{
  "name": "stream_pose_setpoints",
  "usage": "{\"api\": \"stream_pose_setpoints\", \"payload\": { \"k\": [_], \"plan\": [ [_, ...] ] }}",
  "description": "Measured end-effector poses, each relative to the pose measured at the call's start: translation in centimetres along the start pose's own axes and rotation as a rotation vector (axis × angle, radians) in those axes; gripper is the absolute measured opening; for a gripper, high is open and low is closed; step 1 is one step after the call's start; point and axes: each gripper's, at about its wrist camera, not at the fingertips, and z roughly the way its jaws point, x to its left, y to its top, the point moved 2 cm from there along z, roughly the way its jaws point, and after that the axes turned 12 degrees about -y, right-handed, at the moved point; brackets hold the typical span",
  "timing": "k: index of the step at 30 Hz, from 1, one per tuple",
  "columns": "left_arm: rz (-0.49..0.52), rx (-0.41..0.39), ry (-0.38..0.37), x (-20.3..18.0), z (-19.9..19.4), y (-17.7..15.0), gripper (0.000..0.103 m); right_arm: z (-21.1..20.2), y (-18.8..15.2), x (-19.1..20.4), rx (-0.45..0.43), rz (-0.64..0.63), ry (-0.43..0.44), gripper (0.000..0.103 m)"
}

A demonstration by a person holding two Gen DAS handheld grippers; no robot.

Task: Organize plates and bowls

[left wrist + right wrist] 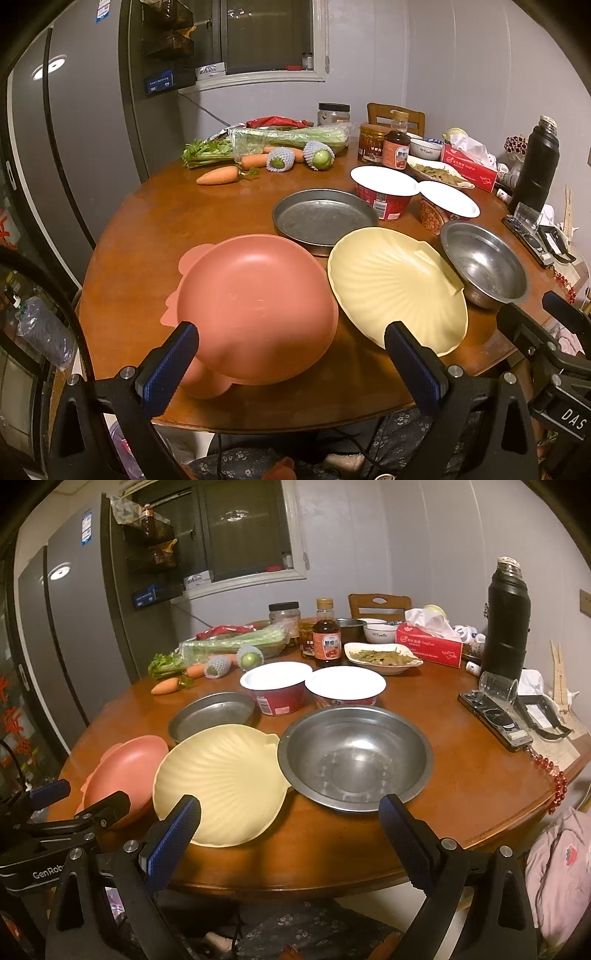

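Note:
A pink bowl (255, 302) with scalloped handles sits on the round wooden table (155, 229) near its front edge; my left gripper (291, 363) is open just in front of it, nothing between the fingers. Right of it lies a cream shell-shaped plate (395, 288), then a steel bowl (484, 262). A flat metal pan (325, 218) stands behind them. In the right wrist view my right gripper (290, 834) is open before the cream plate (221, 782) and steel bowl (354, 755). The pink bowl (123, 771) and metal pan (212, 714) show at left.
Two lidded instant-noodle cups (277, 690) stand behind the pan. Carrots (218, 175), celery, netted fruit, jars, a sauce bottle (327, 635), a dish of food (382, 657), a tissue box (428, 644) and a black flask (506, 620) crowd the far side. A fridge (70, 147) stands left.

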Motion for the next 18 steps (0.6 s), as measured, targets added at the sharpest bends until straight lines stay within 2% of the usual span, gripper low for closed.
{"api": "stream_pose_setpoints", "payload": {
  "k": [18],
  "plan": [
    [0.008, 0.000, 0.000, 0.12, -0.01, -0.14, 0.101, 0.08, -0.13, 0.33, 0.002, -0.009, -0.001, 0.098]
  ]
}}
